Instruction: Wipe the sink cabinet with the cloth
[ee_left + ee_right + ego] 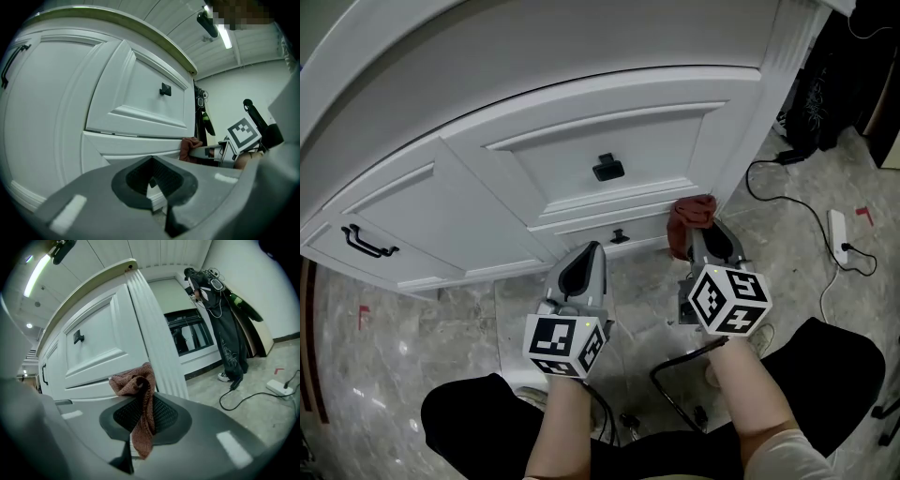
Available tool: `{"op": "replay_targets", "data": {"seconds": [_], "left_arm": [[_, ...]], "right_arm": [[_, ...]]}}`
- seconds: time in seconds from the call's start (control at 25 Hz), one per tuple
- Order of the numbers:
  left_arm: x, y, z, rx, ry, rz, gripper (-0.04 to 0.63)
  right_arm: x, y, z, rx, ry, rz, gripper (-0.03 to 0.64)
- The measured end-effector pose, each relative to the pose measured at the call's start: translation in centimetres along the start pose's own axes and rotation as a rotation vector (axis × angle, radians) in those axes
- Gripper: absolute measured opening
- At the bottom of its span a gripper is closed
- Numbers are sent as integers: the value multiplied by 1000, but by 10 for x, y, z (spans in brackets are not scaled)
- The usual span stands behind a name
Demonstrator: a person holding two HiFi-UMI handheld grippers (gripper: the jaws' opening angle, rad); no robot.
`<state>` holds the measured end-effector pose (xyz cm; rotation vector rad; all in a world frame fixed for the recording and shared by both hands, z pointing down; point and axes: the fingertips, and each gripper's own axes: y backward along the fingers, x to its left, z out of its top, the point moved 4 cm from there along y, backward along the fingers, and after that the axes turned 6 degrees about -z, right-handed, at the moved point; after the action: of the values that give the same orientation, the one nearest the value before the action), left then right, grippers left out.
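The white sink cabinet fills the upper head view, with a panelled door bearing a black knob and a smaller knob lower down. My right gripper is shut on a reddish-brown cloth, which bunches against the cabinet's lower right corner beside the fluted post. In the right gripper view the cloth hangs between the jaws. My left gripper is shut on nothing, pointing at the cabinet base; its jaws meet in front of the lower rail.
A black bar handle sits on the left door. A black cable and white power strip lie on the marbled floor at right. Dark clothing hangs right of the cabinet. The person's knees are below.
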<state>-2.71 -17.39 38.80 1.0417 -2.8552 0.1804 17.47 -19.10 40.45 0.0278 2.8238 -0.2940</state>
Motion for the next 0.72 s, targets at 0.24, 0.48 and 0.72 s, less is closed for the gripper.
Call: {"op": "replay_targets", "data": {"seconds": [0.24,0.48,0.72], "left_arm": [[-7,-1,-9,20,2,-15,0],[3,10,-20,29,-2,6,0],[40,46,-28,34,25,114,0]], "right_arm": [[-27,8,7,-6,-46,-77,77],[-8,19,-8,0,-33,-52,76],[83,18,-52,58,52,179,76]]}}
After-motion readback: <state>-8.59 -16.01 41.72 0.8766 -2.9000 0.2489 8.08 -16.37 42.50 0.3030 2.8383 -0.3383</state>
